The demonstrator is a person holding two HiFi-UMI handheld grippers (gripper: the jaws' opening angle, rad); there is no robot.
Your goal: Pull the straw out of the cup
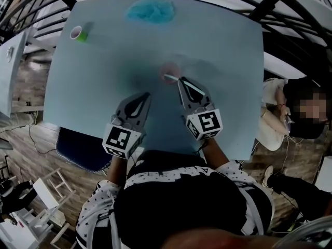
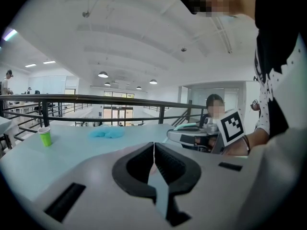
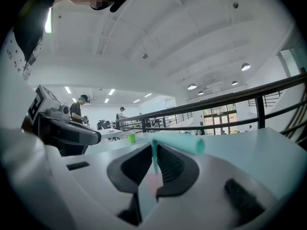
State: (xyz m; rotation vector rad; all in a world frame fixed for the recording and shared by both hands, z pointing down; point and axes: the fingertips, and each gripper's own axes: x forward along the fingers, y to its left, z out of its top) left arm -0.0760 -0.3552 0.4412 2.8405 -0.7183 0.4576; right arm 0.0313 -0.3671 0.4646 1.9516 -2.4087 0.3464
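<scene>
Desk (image 1: pixel 98 92), pale blue.
- Pink cup (image 1: pixel 168 68): mid-desk, with a pale straw (image 3: pixel 178 143) at its rim.
- Right gripper (image 1: pixel 182 81): fingers pinching the straw just below its bent top, directly above the cup.
- Left gripper (image 1: pixel 146 95): beside it, fingers pressed together on nothing.
- Green cup (image 1: pixel 79 33), blue cloth (image 1: pixel 151 9): far edge.

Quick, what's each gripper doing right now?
Left gripper: closed, empty.
Right gripper: closed on the straw.
</scene>
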